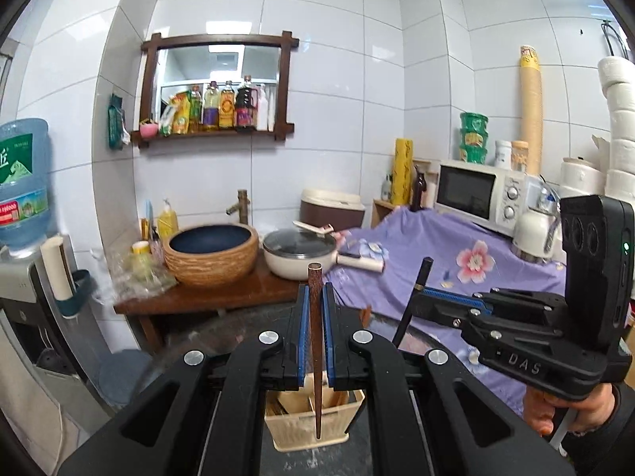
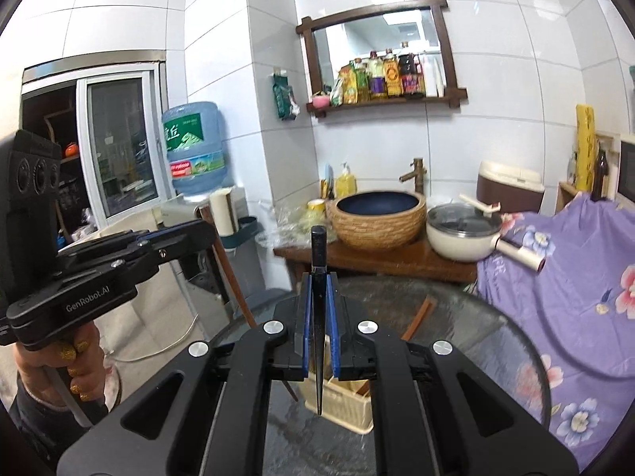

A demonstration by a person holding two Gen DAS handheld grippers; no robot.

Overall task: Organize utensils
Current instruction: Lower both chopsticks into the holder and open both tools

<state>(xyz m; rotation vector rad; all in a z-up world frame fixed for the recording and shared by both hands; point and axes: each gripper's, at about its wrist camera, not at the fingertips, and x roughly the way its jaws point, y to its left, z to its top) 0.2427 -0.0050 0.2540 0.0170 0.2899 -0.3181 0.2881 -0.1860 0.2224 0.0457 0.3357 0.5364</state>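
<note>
My left gripper [image 1: 316,297] is shut on a brown wooden chopstick [image 1: 315,341], held upright with its thin tip down over a cream slatted utensil basket [image 1: 313,416] on the glass table. My right gripper [image 2: 318,289] is shut on a black chopstick [image 2: 318,317], also tip down, above the same basket [image 2: 345,404]. The right gripper shows in the left wrist view [image 1: 420,297] at the right with the black chopstick [image 1: 412,301] tilted. The left gripper's body shows at the left of the right wrist view [image 2: 178,234]. Another brown chopstick [image 2: 416,319] lies on the table.
A round glass table [image 2: 476,337] carries the basket. Behind it stands a wooden counter [image 2: 381,261] with a woven basin [image 2: 377,214] and a lidded white pot [image 2: 462,234]. A purple flowered cloth [image 2: 567,297] covers the right side. A water dispenser [image 2: 194,146] stands at the left.
</note>
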